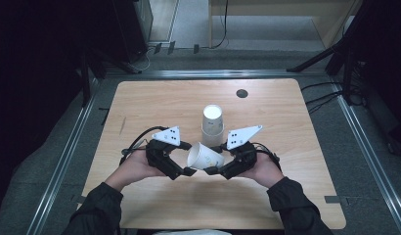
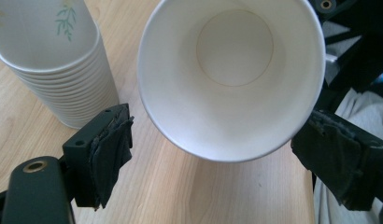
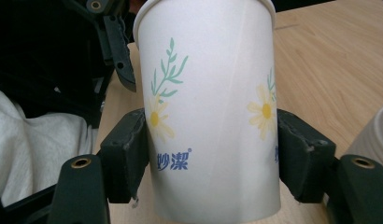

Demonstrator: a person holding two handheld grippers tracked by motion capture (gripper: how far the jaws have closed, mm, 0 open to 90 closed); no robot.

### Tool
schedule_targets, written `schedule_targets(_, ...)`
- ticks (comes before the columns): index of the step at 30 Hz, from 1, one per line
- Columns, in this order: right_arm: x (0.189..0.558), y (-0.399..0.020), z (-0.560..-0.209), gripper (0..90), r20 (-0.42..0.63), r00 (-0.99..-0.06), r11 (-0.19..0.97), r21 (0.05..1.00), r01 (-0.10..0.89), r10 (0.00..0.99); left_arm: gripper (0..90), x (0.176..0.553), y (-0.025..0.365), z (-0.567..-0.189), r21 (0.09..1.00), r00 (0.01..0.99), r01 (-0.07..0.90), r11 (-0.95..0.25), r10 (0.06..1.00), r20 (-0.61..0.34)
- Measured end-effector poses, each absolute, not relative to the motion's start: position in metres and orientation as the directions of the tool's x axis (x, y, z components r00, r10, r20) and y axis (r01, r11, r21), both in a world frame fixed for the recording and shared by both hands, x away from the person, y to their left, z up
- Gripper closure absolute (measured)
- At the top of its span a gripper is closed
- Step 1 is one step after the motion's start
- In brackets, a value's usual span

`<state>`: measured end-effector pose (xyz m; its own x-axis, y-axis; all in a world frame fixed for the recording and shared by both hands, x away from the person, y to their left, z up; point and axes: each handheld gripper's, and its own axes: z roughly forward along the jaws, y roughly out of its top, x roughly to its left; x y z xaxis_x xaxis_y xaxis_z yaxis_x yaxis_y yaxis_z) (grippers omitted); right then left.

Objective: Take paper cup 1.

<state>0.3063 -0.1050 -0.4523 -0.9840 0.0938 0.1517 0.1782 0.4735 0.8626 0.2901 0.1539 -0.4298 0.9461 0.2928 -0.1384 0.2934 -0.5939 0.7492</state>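
Clamping paper cup in right tongs, left tongs wide, cup mouth between, untouched.

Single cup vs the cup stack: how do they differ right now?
The single cup lies tipped on its side, off the table, clamped by the right hand-held gripper; the cup stack stands mouth-down on the table, untouched. The single cup is one; the stack is many nested. Both are white paper with green sprigs.

A white paper cup with a yellow daisy print lies tipped sideways above the counter, its mouth facing left, near an upside-down stack of matching cups.
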Motion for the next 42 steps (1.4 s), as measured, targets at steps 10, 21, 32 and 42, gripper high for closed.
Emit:
schedule_targets(10, 0.307, -0.107, -0.453, 32.8, 0.179, -0.98, 0.442, 0.875, 0.198, 0.086, 12.9, 0.287, 0.15, -0.432, 0.818, 0.94, 0.311, -0.484, 0.285, -0.189)
schedule_targets(21, 0.306, -0.099, -0.455, 32.8, 0.202, -0.978, 0.437, 0.876, 0.205, 0.054, 15.3, 0.288, 0.148, -0.431, 0.833, 0.938, 0.321, -0.45, 0.272, -0.214)
schedule_targets(32, 0.305, -0.098, -0.457, 33.0, 0.198, -0.979, 0.453, 0.869, 0.197, 0.047, 22.9, 0.288, 0.15, -0.431, 0.829, 0.936, 0.329, -0.453, 0.274, -0.222)
schedule_targets(42, 0.305, -0.098, -0.456, 22.7, 0.197, -0.979, 0.458, 0.866, 0.2, 0.055, 23.6, 0.288, 0.152, -0.426, 0.836, 0.937, 0.325, -0.442, 0.274, -0.219)
